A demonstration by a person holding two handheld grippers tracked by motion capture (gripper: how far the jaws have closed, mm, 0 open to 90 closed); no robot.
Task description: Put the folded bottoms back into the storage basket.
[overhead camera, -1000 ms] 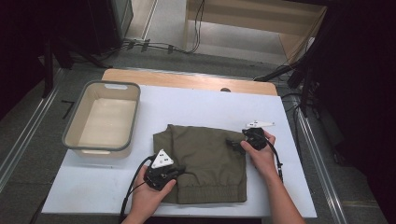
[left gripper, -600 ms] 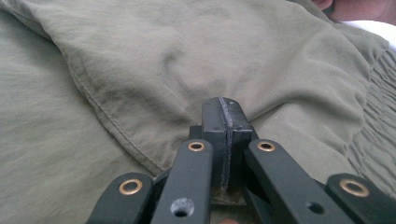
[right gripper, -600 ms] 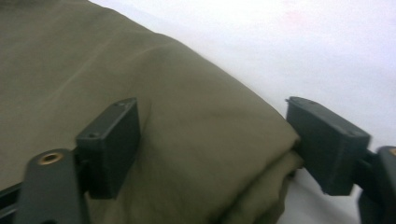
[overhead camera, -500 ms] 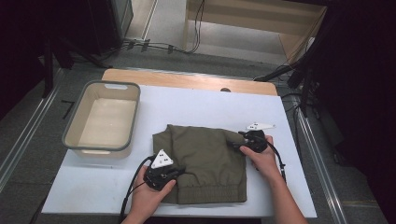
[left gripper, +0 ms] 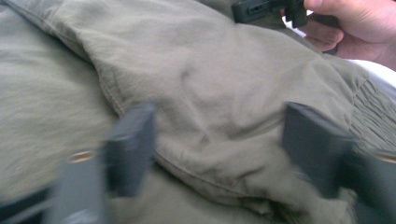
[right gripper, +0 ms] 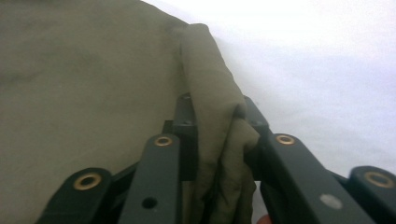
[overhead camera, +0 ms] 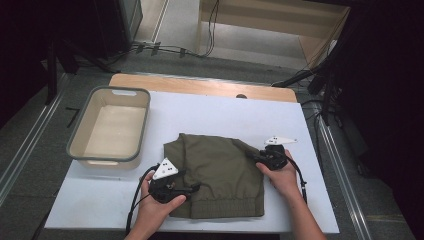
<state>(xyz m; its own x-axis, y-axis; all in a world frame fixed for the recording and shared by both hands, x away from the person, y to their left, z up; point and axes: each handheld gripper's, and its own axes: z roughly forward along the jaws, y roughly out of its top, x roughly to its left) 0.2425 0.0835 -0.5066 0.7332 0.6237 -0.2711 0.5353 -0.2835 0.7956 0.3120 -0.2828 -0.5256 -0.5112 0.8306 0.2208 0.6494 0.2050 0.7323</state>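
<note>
1. An olive garment point(overhead camera: 220, 172), folded, lies on the white table point(overhead camera: 210, 115) right of the tub point(overhead camera: 110, 127). It is judged soft, light and limp; layered edges are best pinched.
2. The left gripper point(left gripper: 219, 149) has just been opening; its jaws stand apart over the cloth, pressing nothing.
3. The right gripper point(right gripper: 217, 135) has just been closing and is clamped on a bunched fold at the garment's right edge.
4. Since the earlier frame, neither hand has shifted noticeably.
</note>
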